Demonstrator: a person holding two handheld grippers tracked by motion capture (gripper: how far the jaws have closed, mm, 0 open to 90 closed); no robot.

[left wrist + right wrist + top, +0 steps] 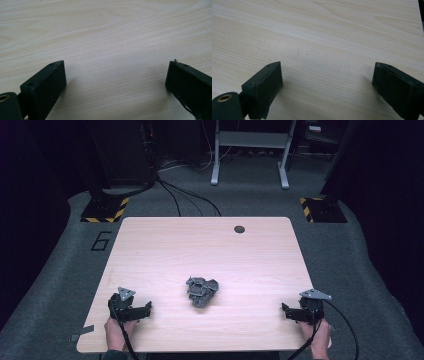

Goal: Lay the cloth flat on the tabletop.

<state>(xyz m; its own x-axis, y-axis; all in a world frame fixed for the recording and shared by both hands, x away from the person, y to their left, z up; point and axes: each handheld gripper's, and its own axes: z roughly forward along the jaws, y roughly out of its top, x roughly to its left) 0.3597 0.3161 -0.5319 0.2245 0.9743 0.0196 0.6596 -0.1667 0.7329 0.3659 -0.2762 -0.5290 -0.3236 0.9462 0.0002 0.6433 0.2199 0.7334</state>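
Note:
A crumpled dark grey cloth (202,291) lies near the middle of the light wooden table (210,245). My left gripper (146,308) rests near the front left of the table, a hand's width to the left of the cloth, jaws pointing toward it. In the left gripper view, the left gripper (116,72) stands open over bare wood with nothing between its jaws. My right gripper (286,312) sits near the front right corner, well to the right of the cloth. The right gripper (327,75) is likewise open, with only tabletop between its jaws.
A small dark round hole (239,229) marks the table's far side. Beyond the table are grey carpet, cables (185,195), two yellow-and-black striped bases (105,210) and a grey metal frame (250,150). A "6" (101,240) is marked on the floor at left.

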